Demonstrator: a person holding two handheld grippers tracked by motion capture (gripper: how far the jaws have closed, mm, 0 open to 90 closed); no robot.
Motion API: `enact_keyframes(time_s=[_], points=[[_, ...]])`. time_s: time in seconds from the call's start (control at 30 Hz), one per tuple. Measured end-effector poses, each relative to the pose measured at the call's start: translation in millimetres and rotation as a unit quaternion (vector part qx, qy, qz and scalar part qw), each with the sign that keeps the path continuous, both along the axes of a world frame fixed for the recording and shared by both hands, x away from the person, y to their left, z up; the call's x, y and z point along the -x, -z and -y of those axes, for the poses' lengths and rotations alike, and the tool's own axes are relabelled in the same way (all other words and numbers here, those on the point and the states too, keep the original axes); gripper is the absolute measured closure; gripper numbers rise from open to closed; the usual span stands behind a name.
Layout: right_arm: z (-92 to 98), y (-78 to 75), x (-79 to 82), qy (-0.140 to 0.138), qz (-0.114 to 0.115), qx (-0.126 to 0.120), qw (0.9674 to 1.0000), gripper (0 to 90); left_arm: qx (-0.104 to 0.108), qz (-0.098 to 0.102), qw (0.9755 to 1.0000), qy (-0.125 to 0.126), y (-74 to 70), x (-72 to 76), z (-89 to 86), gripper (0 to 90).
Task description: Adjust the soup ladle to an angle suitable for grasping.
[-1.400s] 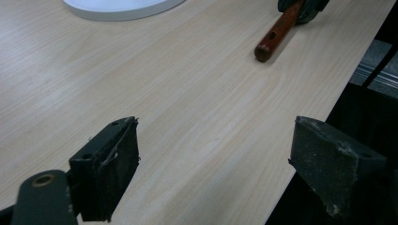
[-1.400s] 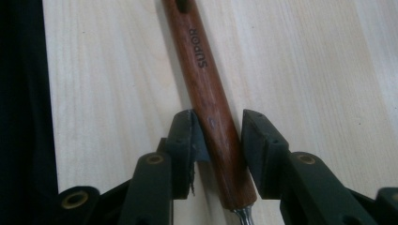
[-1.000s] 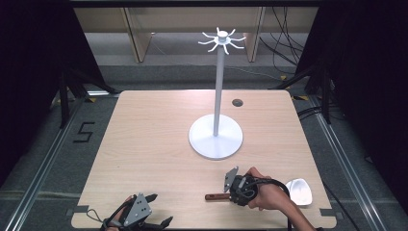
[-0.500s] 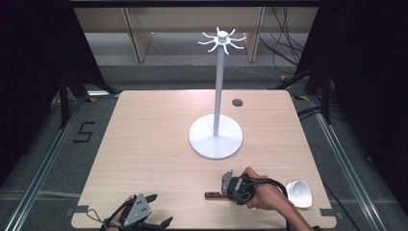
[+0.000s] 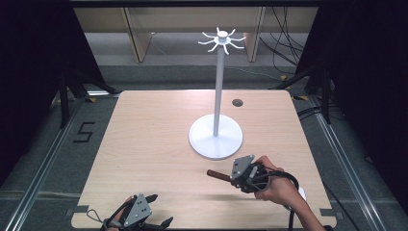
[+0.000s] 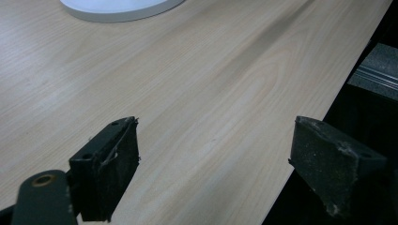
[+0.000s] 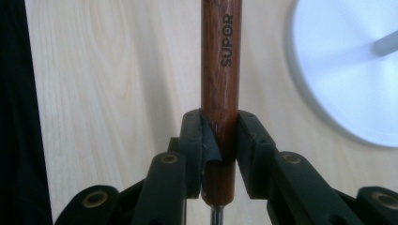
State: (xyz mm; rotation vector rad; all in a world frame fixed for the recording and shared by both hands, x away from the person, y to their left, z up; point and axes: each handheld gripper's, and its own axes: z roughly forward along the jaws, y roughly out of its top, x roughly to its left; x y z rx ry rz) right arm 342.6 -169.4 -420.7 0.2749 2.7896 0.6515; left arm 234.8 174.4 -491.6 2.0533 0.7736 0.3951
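My right gripper (image 7: 219,140) is pinching a brown wooden handle (image 7: 220,61) marked SUPOR, both pads pressed tight against its sides. A bit of metal shaft pokes out below the grip. In the high view my right gripper (image 5: 230,176) sits above the near right part of the table (image 5: 144,144), and the wooden handle (image 5: 219,175) sticks out of it toward the left, roughly level, clear of the tabletop. Just beyond it stands the white stand (image 5: 216,137), with a round base, a tall pole and a ring of hooks at the top. My left gripper (image 5: 156,211) rests at the near edge of the table, well apart from the handle, its jaws spread wide with nothing between them.
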Motion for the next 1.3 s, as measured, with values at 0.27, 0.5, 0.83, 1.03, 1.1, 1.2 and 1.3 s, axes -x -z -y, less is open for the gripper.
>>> enact_keyframes(time_s=[0.27, 0.5, 0.83, 1.03, 1.1, 1.2, 1.3], points=[[23.3, -30.0, 3.6, 0.038, 0.023, -0.074, 0.9963, 74.3, -0.005, 0.001, 1.0, 0.002, -0.3, -0.1, -0.4, 15.1], [42.4, -50.6, 5.3, 0.057, 0.04, -0.133, 0.9886, 74.3, -0.026, -0.001, 0.9996, 0.01, -1.2, -1.0, -2.4, 15.1], [61.1, -67.3, 3.9, 0.112, 0.085, -0.226, 0.9639, 74.3, -0.02, 0.003, 0.9998, 0.006, 0.1, -1.0, -1.2, 15.1], [71.2, -74.9, 4.0, 0.113, 0.083, -0.264, 0.9542, 74.3, -0.017, -0.003, 0.9998, 0.009, -0.9, -0.2, -1.3, 15.1], [74.7, -77.9, 3.8, 0.125, 0.096, -0.281, 0.9466, 74.3, -0.026, -0.002, 0.9996, 0.01, -1.5, -1.1, -2.3, 15.0], [77.9, -81.6, 4.4, 0.13, 0.101, -0.314, 0.9351, 74.4, -0.017, -0.002, 0.9998, 0.008, -0.8, -0.3, -1.0, 15.1], [79.2, -84.9, 3.3, 0.134, 0.1, -0.34, 0.9253, 74.3, -0.016, -0.001, 0.9999, 0.004, -0.8, -1.1, -1.2, 15.1]])
